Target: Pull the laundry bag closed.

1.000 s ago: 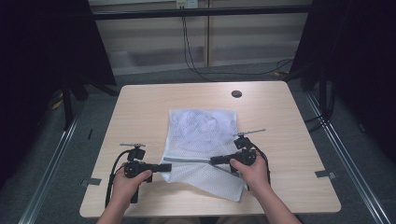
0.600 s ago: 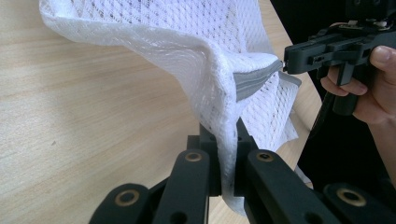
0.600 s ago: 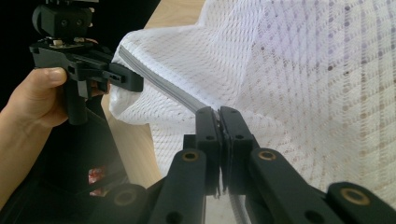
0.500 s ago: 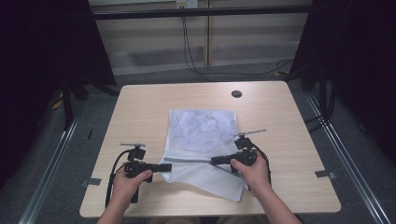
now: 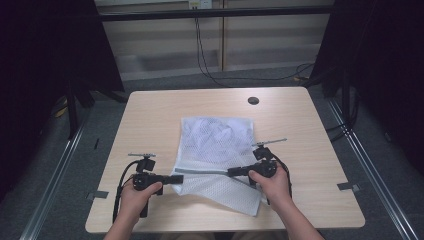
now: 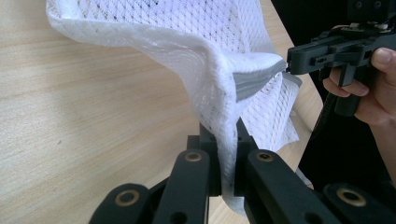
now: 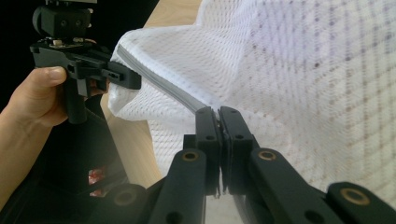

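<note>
High view: my left gripper (image 5: 176, 178) and right gripper (image 5: 234, 172) are each clamped on the grey zip edge of the white mesh bag (image 5: 216, 145). The bag lies near the tabletop's (image 5: 150, 120) front edge. I hold the zip stretched straight between them.

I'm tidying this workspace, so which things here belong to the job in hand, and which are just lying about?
In the job:
- white mesh bag, held along its grey zipper band
- left gripper, fingers shut on the bag
- right gripper, fingers shut on the bag

Lying about:
- small dark round thing near the table's far edge
- cables on the floor beyond
</note>
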### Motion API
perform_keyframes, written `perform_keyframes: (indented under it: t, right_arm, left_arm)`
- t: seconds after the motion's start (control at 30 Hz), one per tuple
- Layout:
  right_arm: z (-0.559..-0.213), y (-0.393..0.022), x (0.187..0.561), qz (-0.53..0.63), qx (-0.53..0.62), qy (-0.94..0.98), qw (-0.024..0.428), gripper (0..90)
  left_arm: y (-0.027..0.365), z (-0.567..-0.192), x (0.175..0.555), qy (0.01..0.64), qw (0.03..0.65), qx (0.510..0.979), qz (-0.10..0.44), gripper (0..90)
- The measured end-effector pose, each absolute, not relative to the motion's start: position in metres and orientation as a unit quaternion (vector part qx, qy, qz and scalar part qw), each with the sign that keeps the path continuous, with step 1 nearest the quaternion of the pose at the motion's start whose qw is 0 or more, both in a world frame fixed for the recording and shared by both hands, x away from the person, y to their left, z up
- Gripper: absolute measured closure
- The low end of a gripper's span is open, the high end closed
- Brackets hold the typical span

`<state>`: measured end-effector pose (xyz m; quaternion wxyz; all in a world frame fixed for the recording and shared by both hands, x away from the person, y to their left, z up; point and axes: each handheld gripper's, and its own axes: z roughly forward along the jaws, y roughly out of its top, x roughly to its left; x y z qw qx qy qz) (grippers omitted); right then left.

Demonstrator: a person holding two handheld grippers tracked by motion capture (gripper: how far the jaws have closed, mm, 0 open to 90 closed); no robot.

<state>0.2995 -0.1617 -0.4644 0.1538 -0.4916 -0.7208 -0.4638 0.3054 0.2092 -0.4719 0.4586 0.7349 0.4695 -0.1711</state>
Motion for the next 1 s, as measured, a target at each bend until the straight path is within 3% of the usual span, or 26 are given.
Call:
perform_keyframes:
  t: [1.0]
  right_arm:
    - [-0.4650,-0.1689,0.2980,-0.463,-0.490,-0.723,0.152,86.9]
  left_arm:
    - [0.2105,-0.4719,0.3028,0.472,0.459,0.732,-0.173,89.1]
